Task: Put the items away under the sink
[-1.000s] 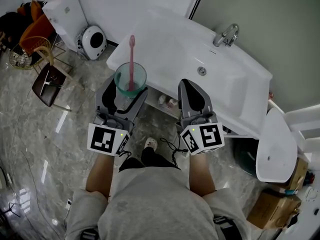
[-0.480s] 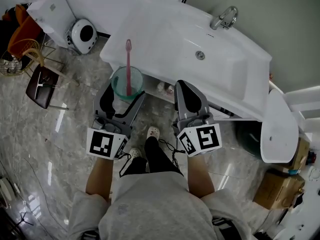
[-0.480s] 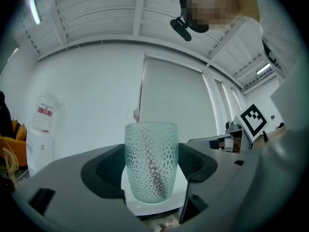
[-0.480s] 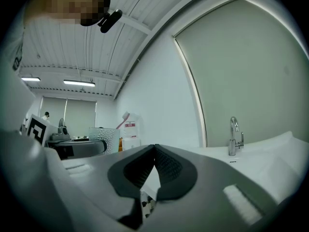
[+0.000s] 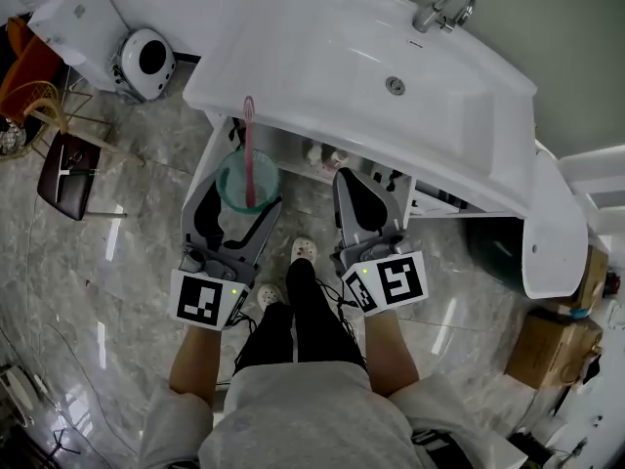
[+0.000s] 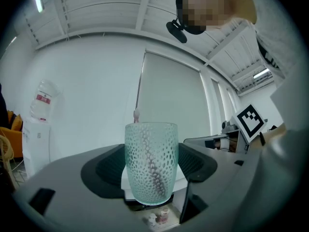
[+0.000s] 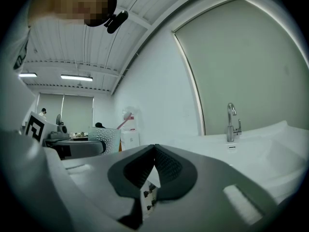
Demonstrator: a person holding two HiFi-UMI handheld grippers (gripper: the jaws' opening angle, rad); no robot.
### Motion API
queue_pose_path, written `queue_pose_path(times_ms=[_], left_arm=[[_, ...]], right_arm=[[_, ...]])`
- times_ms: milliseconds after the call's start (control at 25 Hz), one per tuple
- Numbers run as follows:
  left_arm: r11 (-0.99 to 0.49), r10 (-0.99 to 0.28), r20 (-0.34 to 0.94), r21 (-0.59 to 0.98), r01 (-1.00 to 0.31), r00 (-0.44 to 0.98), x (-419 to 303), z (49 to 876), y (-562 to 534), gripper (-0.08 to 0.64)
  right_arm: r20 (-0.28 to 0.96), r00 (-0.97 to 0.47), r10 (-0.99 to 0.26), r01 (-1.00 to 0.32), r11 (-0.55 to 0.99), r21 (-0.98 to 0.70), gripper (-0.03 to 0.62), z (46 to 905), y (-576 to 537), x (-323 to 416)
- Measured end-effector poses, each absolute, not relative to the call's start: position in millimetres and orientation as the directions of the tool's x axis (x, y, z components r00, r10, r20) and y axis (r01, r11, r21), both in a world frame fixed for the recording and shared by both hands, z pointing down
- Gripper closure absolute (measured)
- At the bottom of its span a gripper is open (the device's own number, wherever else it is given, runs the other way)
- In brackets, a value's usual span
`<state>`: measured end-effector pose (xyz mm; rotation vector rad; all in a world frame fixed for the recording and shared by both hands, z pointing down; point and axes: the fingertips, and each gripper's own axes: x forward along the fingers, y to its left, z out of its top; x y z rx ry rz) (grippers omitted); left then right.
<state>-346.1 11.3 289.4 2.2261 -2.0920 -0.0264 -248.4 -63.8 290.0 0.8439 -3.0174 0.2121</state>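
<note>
My left gripper [image 5: 239, 198] is shut on a pale green dimpled glass cup [image 5: 246, 181], held upright in front of the white sink [image 5: 322, 76], just below its front rim. A pink toothbrush [image 5: 247, 145] stands in the cup. In the left gripper view the cup [image 6: 150, 162] sits between the two dark pads, with the toothbrush [image 6: 136, 115] tip poking above it. My right gripper [image 5: 359, 203] hangs beside it to the right with its jaws touching and nothing held; in its own view the right gripper [image 7: 153, 164] is closed. Small bottles [image 5: 324, 154] stand on the shelf under the sink.
A faucet [image 5: 441, 8] rises at the sink's back. A white round appliance [image 5: 145, 59] and a dark stool [image 5: 66, 167] stand on the marble floor at left. A white toilet [image 5: 547, 233] and a cardboard box [image 5: 564, 348] are at right. The person's legs and shoes [image 5: 293, 272] are below.
Both grippers have sunk lower and closer to the opening beneath the sink, the cup with the toothbrush carried along. The head view has moved down too, so the under-sink shelf shows more.
</note>
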Motion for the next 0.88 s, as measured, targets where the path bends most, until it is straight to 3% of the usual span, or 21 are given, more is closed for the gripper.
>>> queue_pose_path(times_ms=[880], left_arm=[[-0.085, -0.995, 0.054, 0.057, -0.995, 0.088, -386, 538, -4, 0.218]], right_arm=[[0.024, -0.876, -0.482, -0.482, 0.871, -0.093, 0.581, 519, -86, -303]])
